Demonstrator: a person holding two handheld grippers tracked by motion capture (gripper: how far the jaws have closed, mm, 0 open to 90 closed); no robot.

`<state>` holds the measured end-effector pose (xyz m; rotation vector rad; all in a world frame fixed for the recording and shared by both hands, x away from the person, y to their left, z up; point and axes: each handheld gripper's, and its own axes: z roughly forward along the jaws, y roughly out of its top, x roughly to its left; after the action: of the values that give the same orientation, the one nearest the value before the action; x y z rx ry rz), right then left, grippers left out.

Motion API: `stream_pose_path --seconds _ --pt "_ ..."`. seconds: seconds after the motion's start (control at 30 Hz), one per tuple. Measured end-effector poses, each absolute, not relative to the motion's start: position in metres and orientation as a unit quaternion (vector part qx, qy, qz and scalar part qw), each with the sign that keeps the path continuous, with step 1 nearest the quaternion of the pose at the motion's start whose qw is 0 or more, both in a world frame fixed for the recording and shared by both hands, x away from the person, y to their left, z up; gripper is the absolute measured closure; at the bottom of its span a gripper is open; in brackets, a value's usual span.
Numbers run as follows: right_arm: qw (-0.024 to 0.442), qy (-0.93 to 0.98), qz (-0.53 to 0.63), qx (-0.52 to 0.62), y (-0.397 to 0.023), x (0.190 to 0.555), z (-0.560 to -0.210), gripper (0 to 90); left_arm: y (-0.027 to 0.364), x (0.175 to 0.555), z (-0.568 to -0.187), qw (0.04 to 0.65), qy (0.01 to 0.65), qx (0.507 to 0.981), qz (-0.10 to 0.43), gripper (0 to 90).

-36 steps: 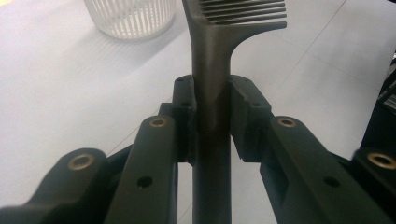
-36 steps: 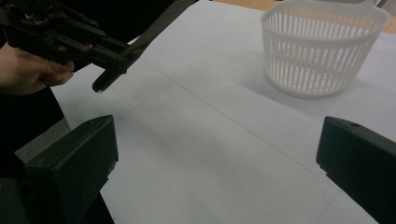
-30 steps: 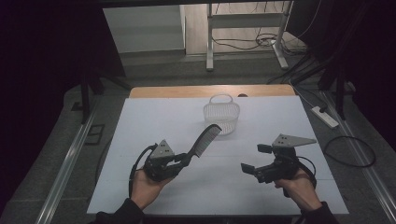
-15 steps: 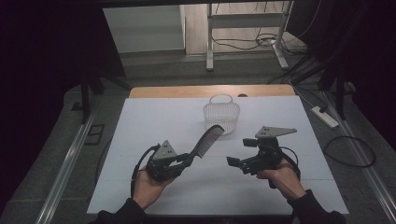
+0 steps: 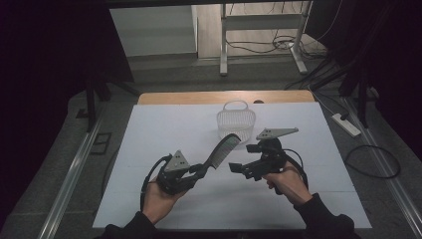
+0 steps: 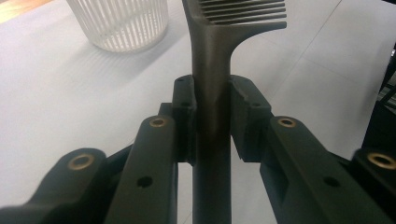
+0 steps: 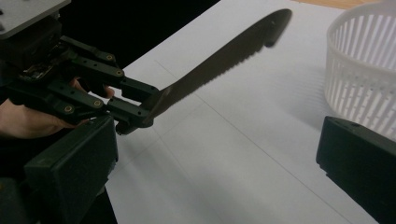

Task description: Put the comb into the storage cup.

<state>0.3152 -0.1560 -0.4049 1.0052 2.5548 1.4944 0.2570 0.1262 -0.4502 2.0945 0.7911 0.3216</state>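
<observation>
A black comb (image 5: 224,149) rises tilted off the white table (image 5: 164,129) toward the far right. My left gripper (image 5: 201,169) is shut on its handle. In the left gripper view both jaws press the comb's handle (image 6: 212,70), with the teeth at the top. My right gripper (image 5: 234,168) is open and points left, just right of the comb's handle and apart from it. In the right gripper view the comb (image 7: 224,60) slants across, held by the left gripper (image 7: 135,109). The right gripper's wide-apart pads (image 7: 74,163) have nothing between them.
A white slatted basket (image 5: 236,119) with a handle stands at the table's back centre, just beyond the comb's tip; it shows as the basket (image 6: 121,23) and the basket (image 7: 364,70) in the gripper views. A power strip (image 5: 345,124) and cables lie on the floor at the right.
My right gripper has moved left and turned toward the comb, ending close to its handle. The left gripper and comb have stayed nearly still.
</observation>
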Motion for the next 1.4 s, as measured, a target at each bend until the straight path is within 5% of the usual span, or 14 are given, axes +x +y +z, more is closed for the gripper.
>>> stream_pose_path --seconds 1.03,1.17,1.27,1.4 --pt "-0.04 0.81 0.448 0.375 -0.117 0.346 -0.412 0.5 0.125 0.257 -0.451 0.423 0.313 0.841 0.129 73.1" --pt "-0.044 0.803 0.448 0.391 -0.118 0.347 -0.413 13.8 0.125 0.257 -0.451 0.422 0.313 0.841 0.13 73.1" --pt "-0.068 0.789 0.469 0.391 -0.123 0.348 -0.412 34.6 0.125 0.257 -0.451 0.421 0.313 0.841 0.133 73.0" --pt "-0.08 0.787 0.476 0.384 -0.124 0.347 -0.411 50.8 0.125 0.257 -0.452 0.419 0.313 0.841 0.136 73.0"
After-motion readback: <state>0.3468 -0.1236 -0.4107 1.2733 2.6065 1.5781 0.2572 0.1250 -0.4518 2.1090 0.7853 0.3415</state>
